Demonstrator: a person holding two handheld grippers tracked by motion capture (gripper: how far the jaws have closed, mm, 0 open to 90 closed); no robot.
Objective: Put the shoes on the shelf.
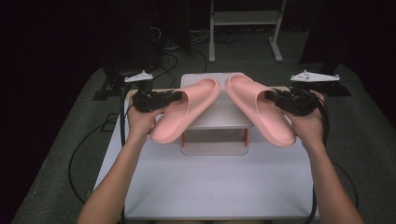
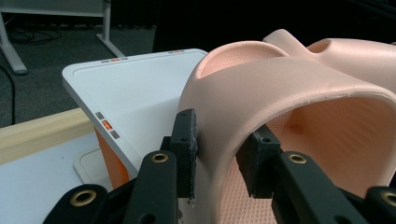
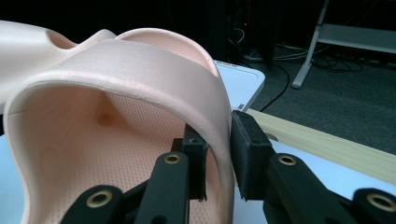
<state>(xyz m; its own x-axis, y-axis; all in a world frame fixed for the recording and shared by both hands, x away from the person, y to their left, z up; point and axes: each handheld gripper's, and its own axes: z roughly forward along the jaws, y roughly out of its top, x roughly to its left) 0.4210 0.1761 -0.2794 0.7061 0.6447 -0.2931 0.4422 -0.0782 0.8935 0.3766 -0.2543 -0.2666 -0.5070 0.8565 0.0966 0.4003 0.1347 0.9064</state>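
Both slippers are gripped and lifted at frame centre over the rack (image 1: pixel 219 122) — left gripper (image 1: pixel 173 97) clamps the left slipper (image 1: pixel 184 112)'s strap, right gripper (image 1: pixel 272 97) clamps the right slipper (image 1: pixel 261 112)'s — setting them down seems left.

Two pink foam slides, both held off the table. Left slide (image 1: pixel 184 112) and right slide (image 1: pixel 259 109) tilted, toes up and angled toward each other over a white stand (image 1: pixel 219 119), heels low, straps gripped at outer edge.
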